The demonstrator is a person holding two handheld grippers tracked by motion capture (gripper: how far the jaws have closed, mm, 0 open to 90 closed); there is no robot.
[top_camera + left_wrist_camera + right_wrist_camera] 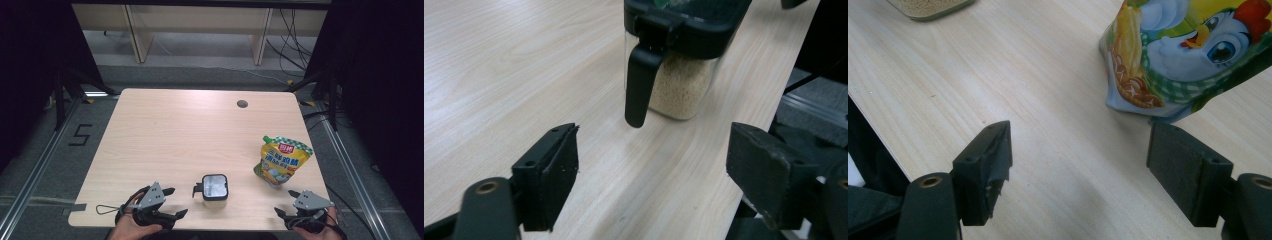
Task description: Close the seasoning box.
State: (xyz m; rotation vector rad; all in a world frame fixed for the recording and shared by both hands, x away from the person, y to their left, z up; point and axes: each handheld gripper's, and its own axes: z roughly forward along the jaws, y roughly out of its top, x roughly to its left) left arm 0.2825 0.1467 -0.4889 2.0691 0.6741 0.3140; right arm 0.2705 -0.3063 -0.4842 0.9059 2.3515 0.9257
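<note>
Jar [215, 187] standing upright near front desk [175, 130] edge, handle pointing left toward left claw [170, 202]. Pouch [281, 161] standing upright just beyond right claw [285, 202]. Both claws gaping wide, holding nothing.

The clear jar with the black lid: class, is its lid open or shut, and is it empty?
Shut and not empty: the black lid sits flat on the jar, and pale grains fill its clear walls.
</note>
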